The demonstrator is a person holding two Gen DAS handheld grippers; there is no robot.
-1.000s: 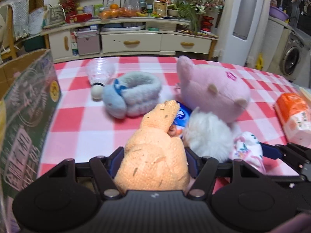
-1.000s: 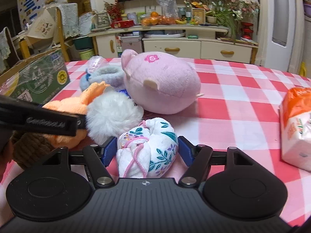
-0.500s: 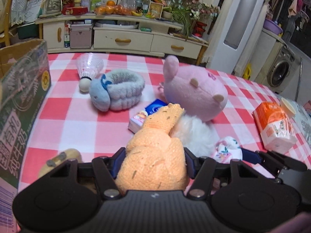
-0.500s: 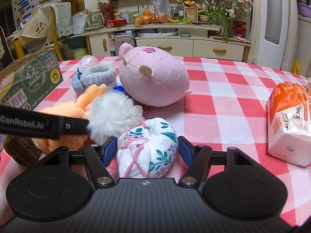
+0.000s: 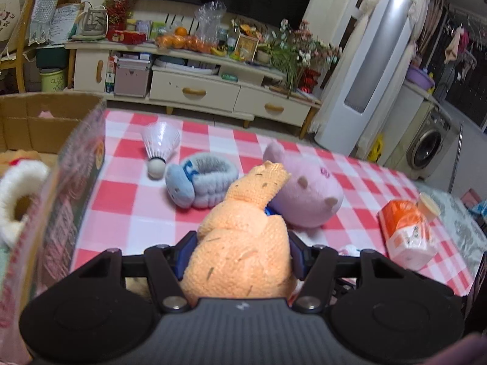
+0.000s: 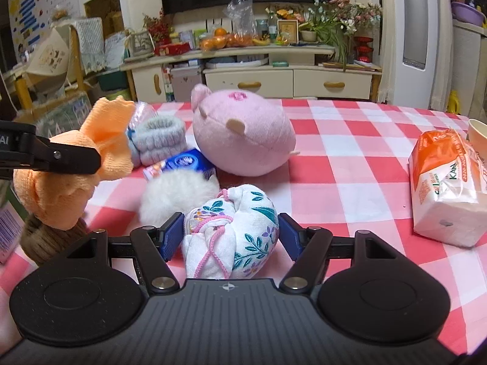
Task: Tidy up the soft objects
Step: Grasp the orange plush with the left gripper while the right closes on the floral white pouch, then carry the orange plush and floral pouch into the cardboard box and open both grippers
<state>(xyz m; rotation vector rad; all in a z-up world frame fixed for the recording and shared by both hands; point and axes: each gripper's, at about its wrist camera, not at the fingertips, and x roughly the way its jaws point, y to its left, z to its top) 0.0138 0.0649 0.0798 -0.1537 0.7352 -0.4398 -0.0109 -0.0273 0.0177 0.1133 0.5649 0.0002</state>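
My left gripper (image 5: 242, 251) is clamped on the orange knitted toy (image 5: 243, 243), held clear above the red-checked tablecloth (image 5: 127, 213), just right of the open cardboard box (image 5: 45, 127). My right gripper (image 6: 229, 235) is closed against the floral drawstring pouch (image 6: 234, 234), which rests on the cloth at the near edge. The white pompom (image 6: 176, 196) touches the pouch's left side. The pink plush pig (image 6: 243, 135) lies beyond. The tissue pack (image 6: 447, 182) sits far right.

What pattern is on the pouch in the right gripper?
White with teal leaves; pouch, right wrist view.
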